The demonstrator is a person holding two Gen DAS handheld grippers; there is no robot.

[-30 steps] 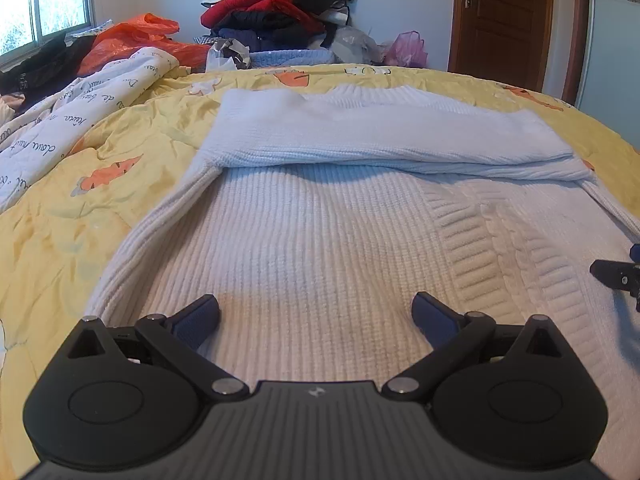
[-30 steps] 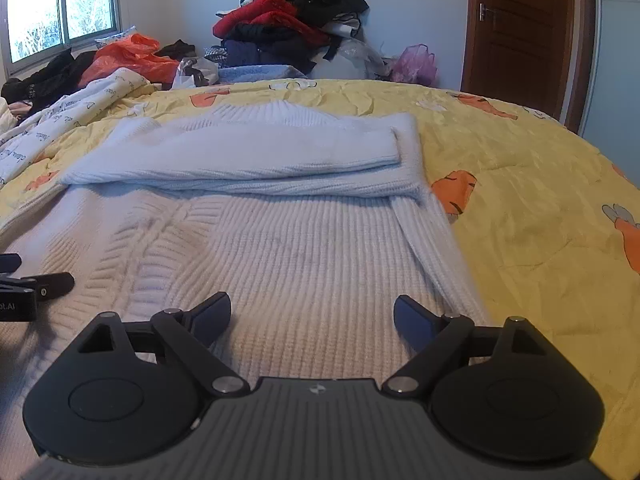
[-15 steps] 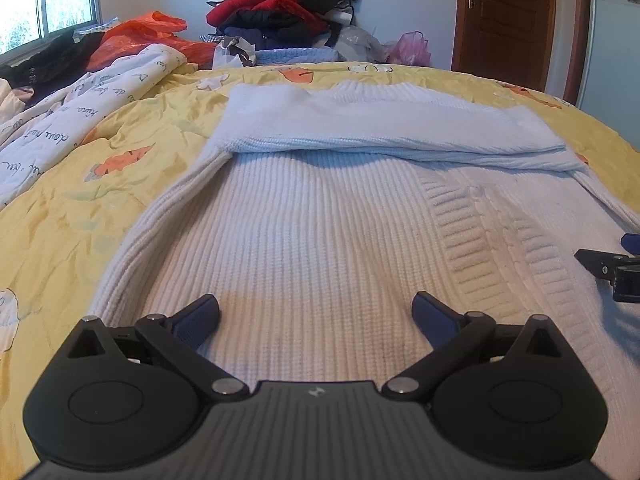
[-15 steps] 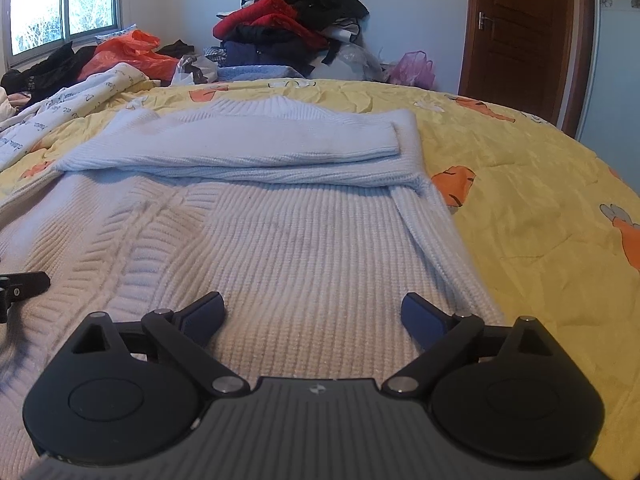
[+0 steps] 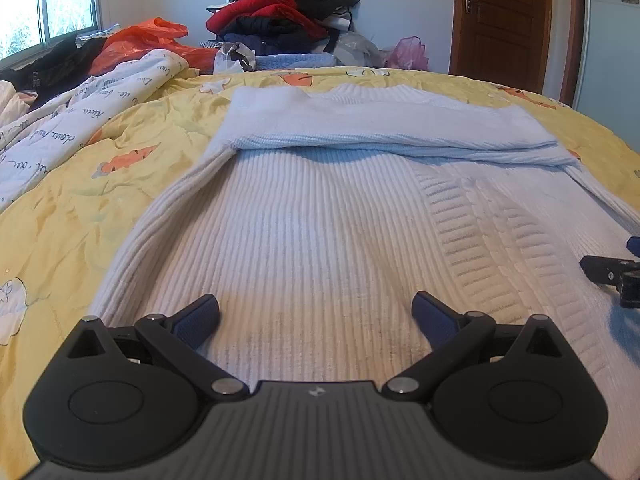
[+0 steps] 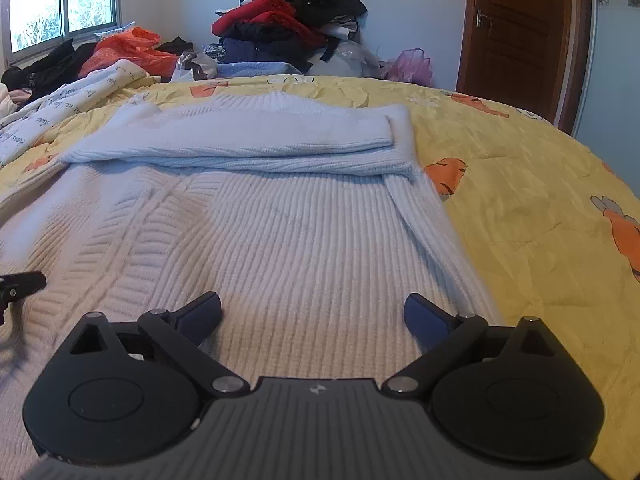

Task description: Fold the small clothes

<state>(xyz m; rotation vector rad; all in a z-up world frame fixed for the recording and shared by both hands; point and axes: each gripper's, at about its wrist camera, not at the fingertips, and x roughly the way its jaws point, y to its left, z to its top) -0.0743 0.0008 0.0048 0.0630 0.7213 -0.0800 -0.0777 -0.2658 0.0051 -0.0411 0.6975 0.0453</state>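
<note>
White ribbed sweater (image 5: pixel 320 216) spread flat on a yellow carrot-print bedspread (image 6: pixel 520 184), sleeves folded across its far part, left gripper (image 5: pixel 316 312) jaws wide apart over its near hem, right gripper (image 6: pixel 312 312) beside it, jaws opening, nothing between, clothes pile (image 6: pixel 296 28) far behind.

The left gripper (image 5: pixel 316 312) points forward and downward with its two blue-padded jaws spread wide and nothing between them. The right gripper (image 6: pixel 313 312) tilts down alike beside it, its empty jaws opening wider.
</note>
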